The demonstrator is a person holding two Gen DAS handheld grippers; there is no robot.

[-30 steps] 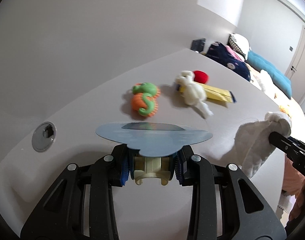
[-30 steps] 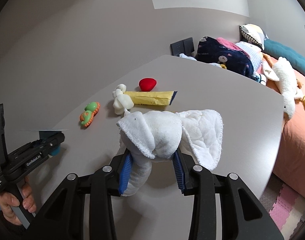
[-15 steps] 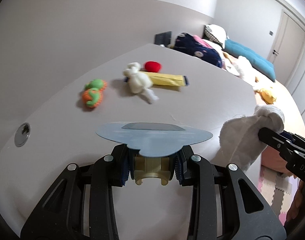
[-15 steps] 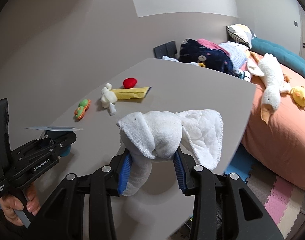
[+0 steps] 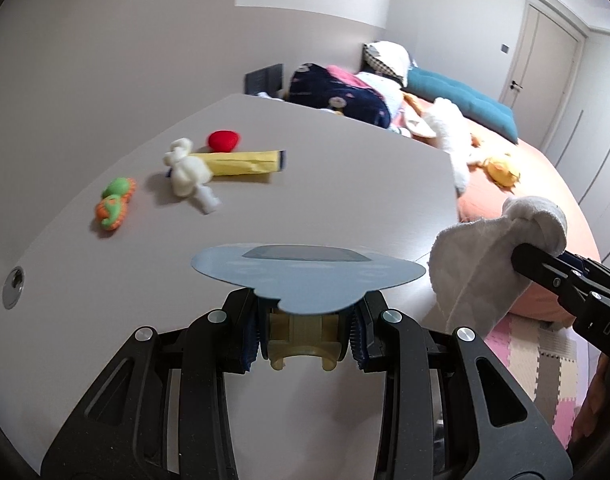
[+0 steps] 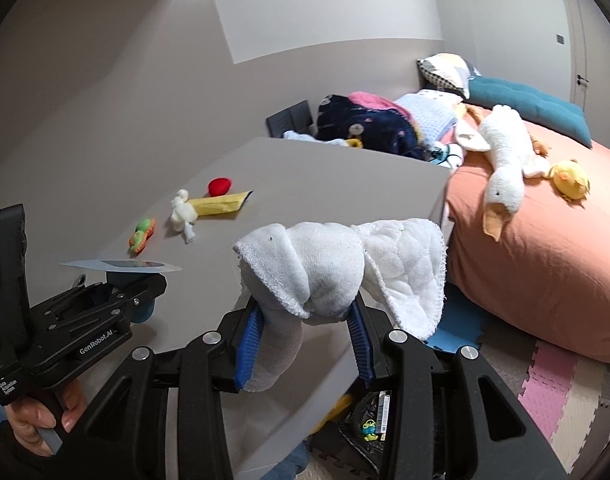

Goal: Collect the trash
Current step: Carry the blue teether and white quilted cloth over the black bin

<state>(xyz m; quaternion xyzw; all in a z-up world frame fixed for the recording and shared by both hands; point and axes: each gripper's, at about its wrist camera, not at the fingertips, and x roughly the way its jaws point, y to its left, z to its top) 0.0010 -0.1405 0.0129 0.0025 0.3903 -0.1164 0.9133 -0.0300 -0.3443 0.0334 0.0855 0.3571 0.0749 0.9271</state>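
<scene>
Left gripper (image 5: 305,338) is clamping a cream holder with a blue lid (image 5: 305,280); right gripper (image 6: 307,338) is gripping a white cloth (image 6: 337,268), both above the tabletop (image 5: 345,184).
The lid is hiding the holder's top; only the right view is showing something dark below the tabletop edge, hard to identify.

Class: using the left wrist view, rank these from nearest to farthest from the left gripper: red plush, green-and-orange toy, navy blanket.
1. Green-and-orange toy, on the table's left.
2. Red plush, farther back on the table.
3. Navy blanket, beyond the table's far edge.
</scene>
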